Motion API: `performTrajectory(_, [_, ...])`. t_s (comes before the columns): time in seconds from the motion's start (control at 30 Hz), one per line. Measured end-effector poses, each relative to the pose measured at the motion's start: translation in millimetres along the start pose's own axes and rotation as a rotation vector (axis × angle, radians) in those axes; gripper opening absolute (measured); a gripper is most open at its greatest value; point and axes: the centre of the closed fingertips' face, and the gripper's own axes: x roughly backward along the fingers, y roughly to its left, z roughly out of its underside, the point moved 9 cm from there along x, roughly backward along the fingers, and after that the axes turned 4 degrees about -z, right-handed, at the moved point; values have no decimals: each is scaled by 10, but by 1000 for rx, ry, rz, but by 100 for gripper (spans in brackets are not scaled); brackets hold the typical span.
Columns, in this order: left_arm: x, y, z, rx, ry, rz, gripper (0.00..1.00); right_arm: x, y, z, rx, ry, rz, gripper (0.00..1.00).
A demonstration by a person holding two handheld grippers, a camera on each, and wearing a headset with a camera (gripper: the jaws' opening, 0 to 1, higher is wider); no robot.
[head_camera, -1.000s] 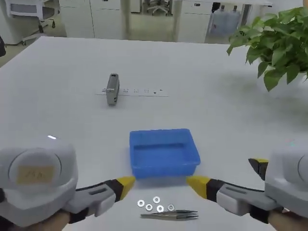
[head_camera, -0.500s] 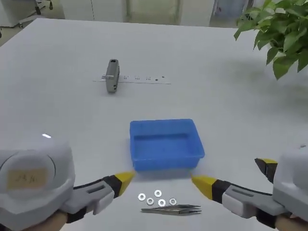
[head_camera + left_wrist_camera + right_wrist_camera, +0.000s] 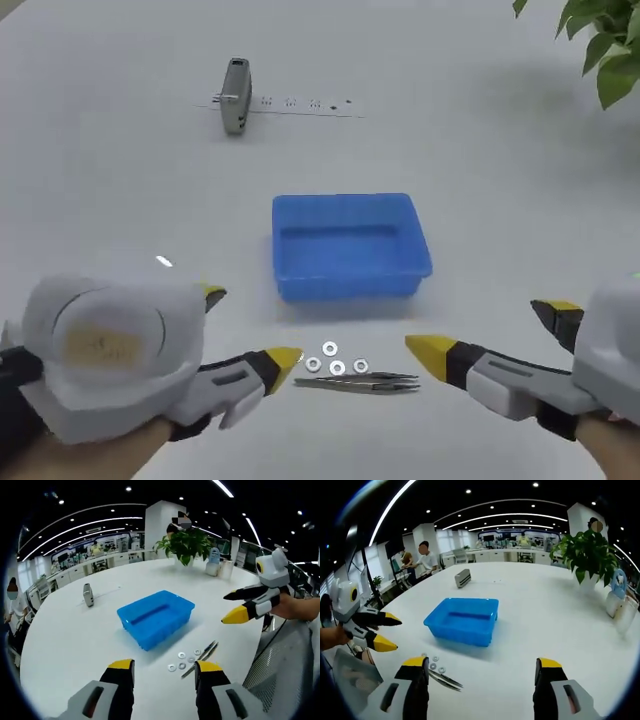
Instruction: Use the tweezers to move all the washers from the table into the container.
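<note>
Before the blue container (image 3: 345, 285), tweezers (image 3: 360, 382) and washers (image 3: 337, 367) lie between my left gripper (image 3: 250, 325) and right gripper (image 3: 482, 325), both open and empty, flanking them for pickup.

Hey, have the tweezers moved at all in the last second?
No. The tweezers still lie just on the near side of the washers, in front of the blue container. Only the head view has tilted down.

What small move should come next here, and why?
Probably lower the right gripper onto the tweezers and close on them. It and the left gripper are open and empty, the tweezers lie flat on the table beside the washers, and the blue container holds no washers yet.
</note>
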Motion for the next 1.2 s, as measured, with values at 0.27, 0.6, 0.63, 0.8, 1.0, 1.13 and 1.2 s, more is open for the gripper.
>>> performTrajectory(0.27, [-327, -153, 213, -190, 178, 155, 19, -19, 8, 40, -1, 17, -15, 85])
performTrajectory(0.6, [-522, -184, 219, -337, 191, 220, 3, -46, 79, 80, 15, 44, -44, 83])
performTrajectory(0.63, [-527, -192, 225, -350, 198, 219, 3, -52, 90, 85, 20, 50, -50, 82])
performTrajectory(0.8, [-559, -257, 228, -391, 200, 248, 0, -107, 187, 131, 66, 99, -125, 72])
performTrajectory(1.0, [-502, -307, 198, -432, 197, 289, 0, -266, 336, 246, 215, 217, -289, 55])
performTrajectory(1.13, [-410, -308, 105, -449, 175, 294, 0, -337, 440, 207, 339, 234, -332, 47])
performTrajectory(1.2, [-357, -306, 48, -440, 170, 299, 0, -377, 483, 206, 369, 245, -357, 45])
